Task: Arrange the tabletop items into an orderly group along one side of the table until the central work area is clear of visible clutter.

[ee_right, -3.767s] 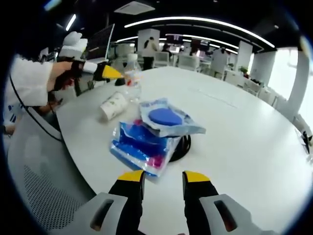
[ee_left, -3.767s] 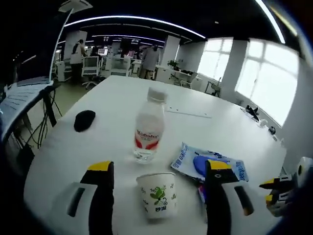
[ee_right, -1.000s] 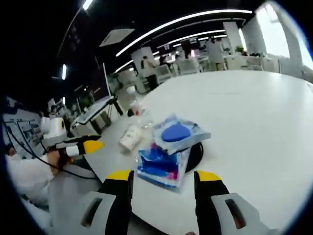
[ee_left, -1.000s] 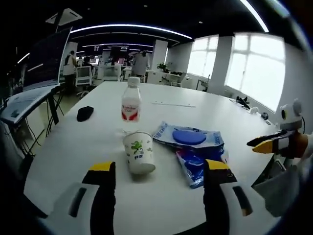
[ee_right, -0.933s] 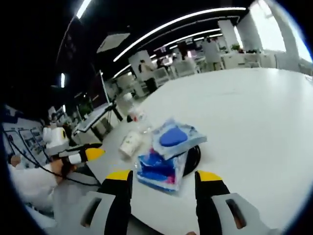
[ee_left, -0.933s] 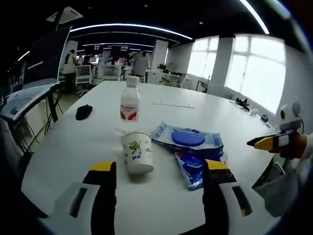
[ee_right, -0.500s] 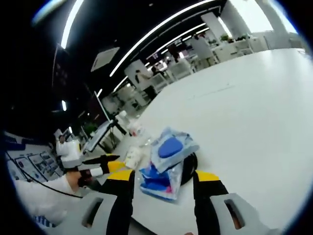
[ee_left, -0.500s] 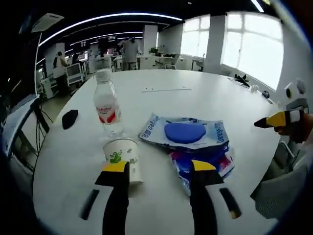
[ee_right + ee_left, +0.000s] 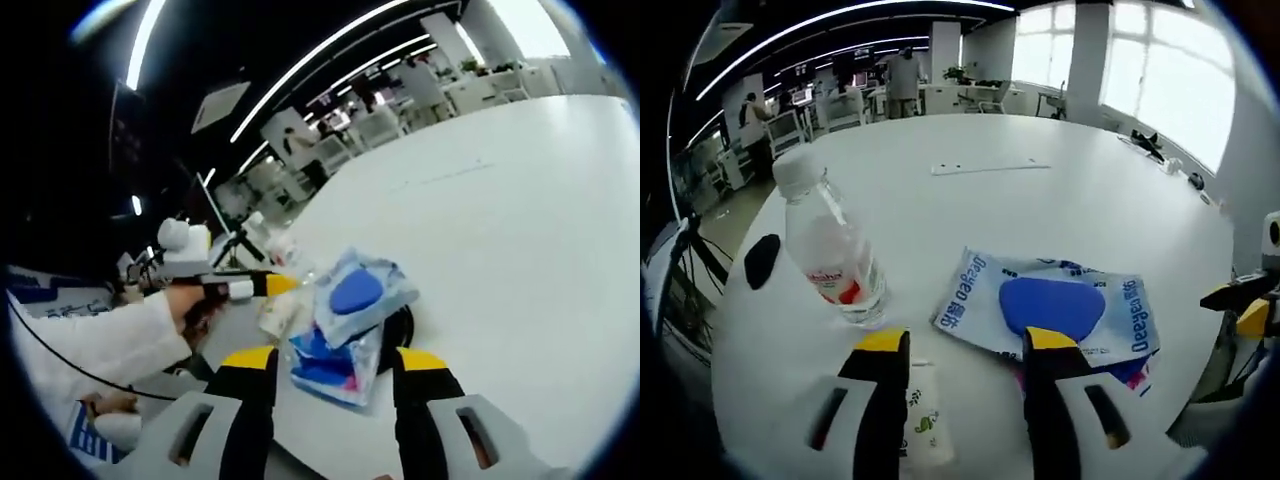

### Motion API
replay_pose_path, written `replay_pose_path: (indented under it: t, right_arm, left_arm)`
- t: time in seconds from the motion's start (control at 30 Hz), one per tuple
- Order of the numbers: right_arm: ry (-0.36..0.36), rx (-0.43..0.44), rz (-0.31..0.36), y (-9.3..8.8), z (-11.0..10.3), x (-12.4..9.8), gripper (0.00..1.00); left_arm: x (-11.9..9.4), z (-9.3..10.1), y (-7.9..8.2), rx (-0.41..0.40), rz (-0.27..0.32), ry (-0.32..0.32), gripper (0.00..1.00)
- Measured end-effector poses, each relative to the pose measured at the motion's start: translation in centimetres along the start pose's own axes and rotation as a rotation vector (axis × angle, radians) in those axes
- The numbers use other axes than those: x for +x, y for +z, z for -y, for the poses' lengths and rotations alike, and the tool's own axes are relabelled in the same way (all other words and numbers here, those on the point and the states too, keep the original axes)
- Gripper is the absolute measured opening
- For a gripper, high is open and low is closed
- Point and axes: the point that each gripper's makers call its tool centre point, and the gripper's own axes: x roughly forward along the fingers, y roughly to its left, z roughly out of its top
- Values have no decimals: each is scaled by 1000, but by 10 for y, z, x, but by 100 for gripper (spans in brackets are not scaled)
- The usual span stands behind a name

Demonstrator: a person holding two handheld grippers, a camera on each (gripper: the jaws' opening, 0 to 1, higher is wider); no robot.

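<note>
i am holding my left gripper (image 9: 957, 345) over the white paper cup with a green leaf print (image 9: 925, 430), which is lying on its side between the parted, empty jaws with its long axis running along them. just beyond are the clear plastic water bottle with a red label (image 9: 833, 250) to the left and the blue-printed plastic packet (image 9: 1050, 307) to the right. my right gripper (image 9: 335, 362), also parted and empty, is hanging back behind the packets, so the left is nearer the cup.

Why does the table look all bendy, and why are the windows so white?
In the left gripper view the fisheye lens curves the table, and the windows are glared out white. In the right gripper view the ceiling light strips bow into arcs and the room behind stays dark.
</note>
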Motion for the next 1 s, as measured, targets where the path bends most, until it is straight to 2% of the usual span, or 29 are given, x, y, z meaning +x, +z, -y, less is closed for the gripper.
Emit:
replay_pose_path:
  t: [0.1,0.23,0.33,0.43,0.63,0.73,0.83,1.0]
  right_arm:
    - [1,1,-13,-2,0,2,44]
    - [0,12,-19,-1,-1,5,43]
    - [1,25,-22,-1,-2,9,42]
    - [1,46,-36,-2,-3,18,42]
    - [10,62,-53,-2,-8,36,42]
    - [5,60,-75,-5,-8,48,42]
    - [0,69,-87,-5,-7,56,42]
    - [-14,61,-109,-7,-5,67,39]
  left_arm:
    - [13,3,3,1,-20,-16,45]
    - [25,0,2,-18,-61,-5,45]
    - [37,-6,-1,-21,-98,-9,43]
    - [41,-5,-5,-11,-127,-4,42]
    - [52,-3,-2,-37,-124,-18,40]
    - [57,-4,-2,-87,-120,-13,38]
    - [62,-1,-5,-94,-138,-26,38]
    - [66,-6,-20,-95,-192,9,34]
